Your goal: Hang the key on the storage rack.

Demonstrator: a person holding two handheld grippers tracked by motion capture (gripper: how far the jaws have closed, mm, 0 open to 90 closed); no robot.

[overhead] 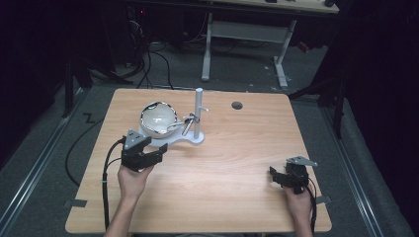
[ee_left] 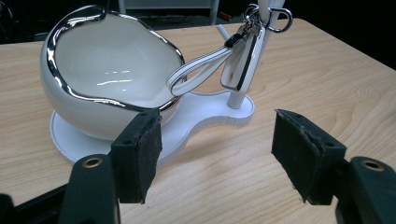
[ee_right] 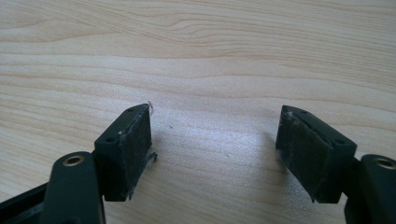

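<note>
While the left gripper hovers just before the stand in the high view, the right gripper rests well apart; from the left gripper view, jaws wide and empty, the keyring hangs on the post beside the bowl, and a careless reach could topple it; right gripper view: jaws wide over bare table.

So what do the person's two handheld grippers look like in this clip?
Both are black two-jaw tools. The left gripper and right gripper each carry a grey three-cornered plate on top and trail a black cable. The jaws end in flat, worn black pads with brass-coloured screw inserts behind. The forearms are bare, no sleeves.
</note>
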